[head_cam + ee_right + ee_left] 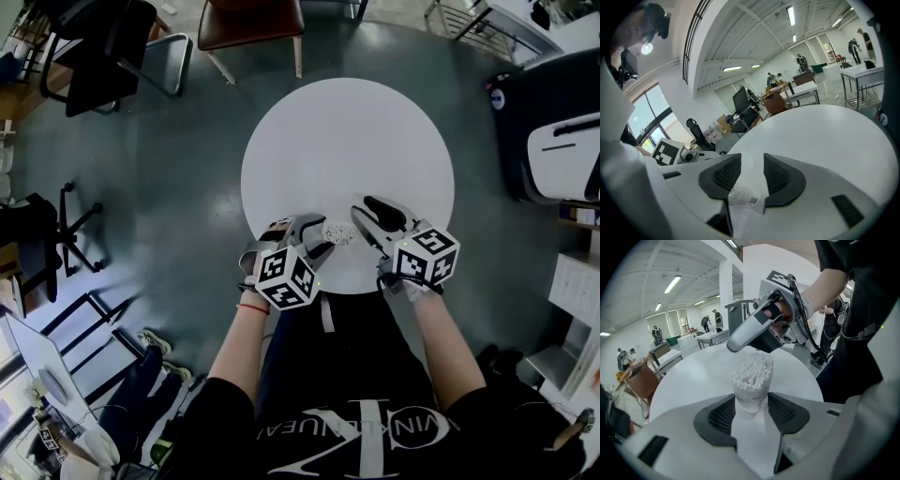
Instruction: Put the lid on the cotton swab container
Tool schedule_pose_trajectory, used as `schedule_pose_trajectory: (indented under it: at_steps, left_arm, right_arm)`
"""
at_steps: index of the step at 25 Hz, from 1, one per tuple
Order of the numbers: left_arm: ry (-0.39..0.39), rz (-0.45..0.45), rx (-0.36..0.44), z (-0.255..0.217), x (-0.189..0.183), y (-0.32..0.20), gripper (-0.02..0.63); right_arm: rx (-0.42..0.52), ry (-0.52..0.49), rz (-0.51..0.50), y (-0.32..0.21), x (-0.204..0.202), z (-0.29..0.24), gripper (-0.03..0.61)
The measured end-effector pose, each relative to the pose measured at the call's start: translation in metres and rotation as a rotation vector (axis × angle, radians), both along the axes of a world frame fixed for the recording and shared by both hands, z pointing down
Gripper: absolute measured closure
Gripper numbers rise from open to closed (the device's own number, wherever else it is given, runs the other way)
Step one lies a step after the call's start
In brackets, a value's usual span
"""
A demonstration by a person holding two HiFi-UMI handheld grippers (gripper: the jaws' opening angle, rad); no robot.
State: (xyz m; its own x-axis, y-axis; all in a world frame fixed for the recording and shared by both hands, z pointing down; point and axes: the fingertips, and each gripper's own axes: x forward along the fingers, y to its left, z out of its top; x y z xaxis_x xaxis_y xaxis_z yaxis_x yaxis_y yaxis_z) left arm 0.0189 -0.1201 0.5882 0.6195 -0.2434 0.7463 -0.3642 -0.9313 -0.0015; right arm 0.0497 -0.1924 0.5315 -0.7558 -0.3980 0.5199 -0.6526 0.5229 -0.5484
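A: Left gripper view first: shows the cotton swab container [751, 380] standing on the white table [689, 380], between the pads of the left gripper [751, 401], with those pads spread wide, close along either wall, no squeeze made out

B: Agreed. Sits near the table's front edge in the head view, just beside the right gripper [370, 217]. Any lid on it?

A: None seen, only bare swab heads [753, 367] on top. Judged step: lid not yet seated, fetching or lining it up in hand

B: Right gripper view: jaws apart there too, with a clear piece bearing a printed label low between them, near their root. Taken for the lid [740, 197], not certain; not seen pinched

A: Which way up for the container?

B: Long axis vertical, mouth and swab heads upward, perhaps a slight lean at the top. Cannot read the lid's own facing

A: Next move, as a guess: close the left pads to steady the wall, take the lid firmly, carry it above the mouth, hollow side down, centre on the axis, press straight down

B: Noted; worth watching for splayed swab heads catching the rim
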Motion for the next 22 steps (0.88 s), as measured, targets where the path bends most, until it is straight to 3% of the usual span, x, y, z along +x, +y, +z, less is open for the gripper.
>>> schedule_pose_trajectory:
  at_steps: [9, 22]
  left_arm:
    - [-0.011, -0.011, 0.004, -0.001, 0.000, 0.000, 0.392]
    - [-0.033, -0.040, -0.008, 0.001, -0.002, -0.002, 0.393]
  right_arm:
    - [0.000, -0.054, -0.044, -0.003, -0.011, -0.004, 0.446]
    - [0.091, -0.135, -0.054, 0.003, -0.011, -0.029, 0.446]
